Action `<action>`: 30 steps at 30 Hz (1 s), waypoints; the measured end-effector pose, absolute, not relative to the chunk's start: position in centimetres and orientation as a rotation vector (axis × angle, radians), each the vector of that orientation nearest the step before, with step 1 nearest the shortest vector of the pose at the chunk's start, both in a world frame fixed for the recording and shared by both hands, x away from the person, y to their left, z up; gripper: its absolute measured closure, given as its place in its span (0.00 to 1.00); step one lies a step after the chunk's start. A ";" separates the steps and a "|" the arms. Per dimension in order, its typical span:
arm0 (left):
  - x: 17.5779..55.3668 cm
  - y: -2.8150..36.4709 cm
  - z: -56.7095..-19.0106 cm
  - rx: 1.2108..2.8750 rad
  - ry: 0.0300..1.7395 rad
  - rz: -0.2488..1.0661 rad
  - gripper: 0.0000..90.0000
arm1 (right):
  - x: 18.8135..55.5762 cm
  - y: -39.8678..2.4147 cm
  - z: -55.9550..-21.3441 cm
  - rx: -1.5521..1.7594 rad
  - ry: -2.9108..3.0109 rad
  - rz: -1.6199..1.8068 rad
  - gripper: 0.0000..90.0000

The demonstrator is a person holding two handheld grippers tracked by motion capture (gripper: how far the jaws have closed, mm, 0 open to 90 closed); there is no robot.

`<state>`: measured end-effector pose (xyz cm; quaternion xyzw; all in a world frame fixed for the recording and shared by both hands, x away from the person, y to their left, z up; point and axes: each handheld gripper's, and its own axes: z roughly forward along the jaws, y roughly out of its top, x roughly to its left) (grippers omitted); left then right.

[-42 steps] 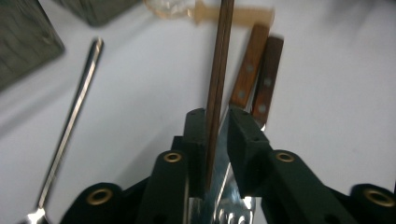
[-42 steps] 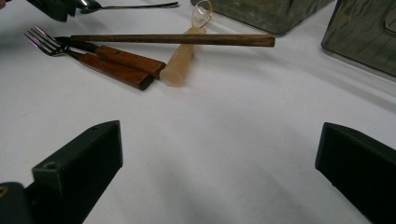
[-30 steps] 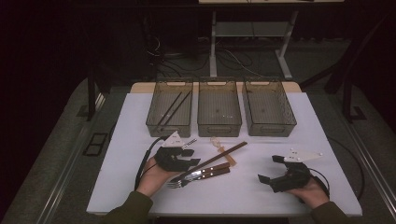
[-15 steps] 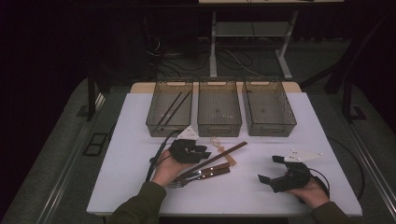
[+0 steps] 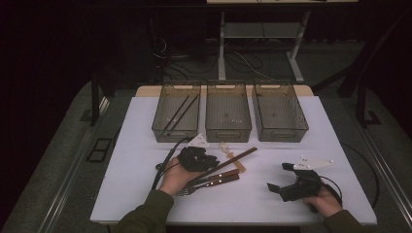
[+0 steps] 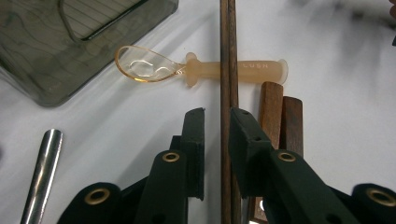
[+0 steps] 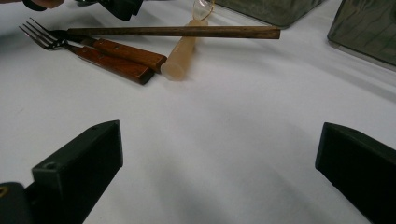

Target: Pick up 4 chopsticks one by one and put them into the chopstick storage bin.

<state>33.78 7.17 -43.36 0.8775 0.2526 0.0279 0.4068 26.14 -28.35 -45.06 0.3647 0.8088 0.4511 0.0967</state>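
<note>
Chopsticks (image 6: 228, 56) are running up the centre of the left gripper view, lying across a clear plastic spoon (image 6: 196, 69). The left gripper (image 6: 216, 122) is straddling them; its jaws have just been closing, with narrow gaps remaining on both sides. At lower right of the high view, the right gripper (image 5: 278, 189) is resting with jaws wide apart.

White table (image 5: 145, 145) with bins (image 5: 228, 114), cutlery (image 5: 216, 178).
</note>
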 end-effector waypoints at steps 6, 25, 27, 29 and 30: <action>33.8 7.0 -43.6 2.225 0.634 0.054 0.88 | 26.2 -28.4 -45.1 1.097 2.404 1.320 0.01; 33.8 6.9 -43.8 2.250 0.632 0.066 0.88 | 26.2 -28.4 -45.2 1.097 2.412 1.305 0.01; 33.9 6.9 -43.8 2.253 0.621 0.075 0.88 | 26.2 -28.4 -45.2 1.097 2.412 1.305 0.01; 33.9 7.0 -43.8 2.250 0.622 0.074 0.88 | 26.2 -28.4 -45.2 1.096 2.412 1.306 0.01; 33.9 7.0 -43.8 2.249 0.620 0.077 0.88 | 26.2 -28.4 -45.2 1.096 2.412 1.305 0.01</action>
